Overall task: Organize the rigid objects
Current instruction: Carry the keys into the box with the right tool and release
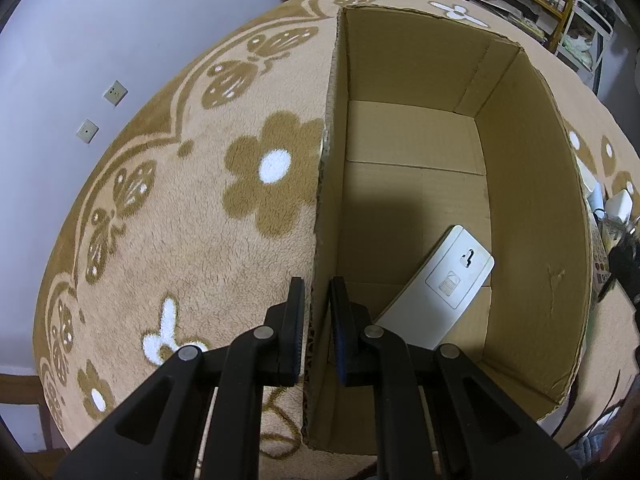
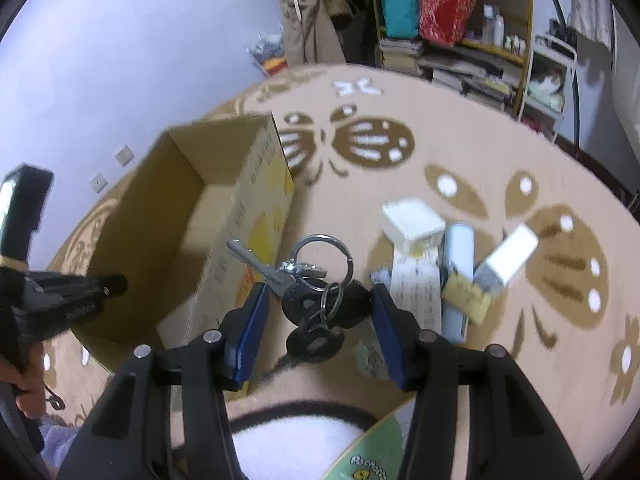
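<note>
Left claw [image 1: 316, 304] pinching cardboard box [image 1: 532, 216] wall, right claw [image 2: 318, 300] clamping key bunch [image 2: 316, 300], white containers [image 2: 414, 224] beside.

Rows of print on the cardboard box's [image 2: 256, 200] side and on a white paper slip [image 2: 416, 284], all too blurred to read

Matt, rough-edged corrugated cardboard box [image 1: 532, 184]; smooth white plastic card [image 1: 438, 292] inside. Plush, fuzzy cloth blanket [image 1: 180, 216] at left. Shiny metal rings, matt black plastic heads on keys [image 2: 316, 292].
</note>
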`<act>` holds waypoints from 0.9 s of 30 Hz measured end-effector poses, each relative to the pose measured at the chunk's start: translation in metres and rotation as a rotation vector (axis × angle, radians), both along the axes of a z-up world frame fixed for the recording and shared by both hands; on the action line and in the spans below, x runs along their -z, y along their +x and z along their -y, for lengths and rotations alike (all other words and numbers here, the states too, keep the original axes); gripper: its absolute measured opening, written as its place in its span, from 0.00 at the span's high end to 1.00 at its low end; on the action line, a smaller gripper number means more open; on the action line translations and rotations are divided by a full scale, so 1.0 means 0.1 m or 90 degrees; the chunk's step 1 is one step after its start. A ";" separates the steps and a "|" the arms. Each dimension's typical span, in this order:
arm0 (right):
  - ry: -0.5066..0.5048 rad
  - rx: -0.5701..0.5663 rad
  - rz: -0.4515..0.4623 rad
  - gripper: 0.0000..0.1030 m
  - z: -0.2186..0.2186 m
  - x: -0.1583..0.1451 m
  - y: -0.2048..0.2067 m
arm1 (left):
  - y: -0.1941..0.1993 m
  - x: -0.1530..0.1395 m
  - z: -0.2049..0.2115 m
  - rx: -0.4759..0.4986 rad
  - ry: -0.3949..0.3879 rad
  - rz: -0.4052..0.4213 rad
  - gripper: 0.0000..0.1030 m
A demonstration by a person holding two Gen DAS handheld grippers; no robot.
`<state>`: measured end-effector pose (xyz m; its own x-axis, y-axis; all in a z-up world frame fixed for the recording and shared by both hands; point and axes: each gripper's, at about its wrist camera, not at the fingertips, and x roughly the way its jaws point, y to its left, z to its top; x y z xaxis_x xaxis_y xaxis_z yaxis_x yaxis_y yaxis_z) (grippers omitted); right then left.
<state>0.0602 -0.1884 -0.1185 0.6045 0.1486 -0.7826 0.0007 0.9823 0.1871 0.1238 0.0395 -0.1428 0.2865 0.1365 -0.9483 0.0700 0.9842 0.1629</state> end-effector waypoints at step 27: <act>0.050 -0.094 0.122 0.47 -0.48 -0.83 0.46 | 0.03 0.01 -0.08 -0.012 -0.031 -0.004 0.88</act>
<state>0.1064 -0.1404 -0.0359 0.7081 0.3015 -0.6385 -0.1839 0.9518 0.2456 0.1265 0.0475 -0.1438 0.2790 0.0950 -0.9556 0.0516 0.9922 0.1137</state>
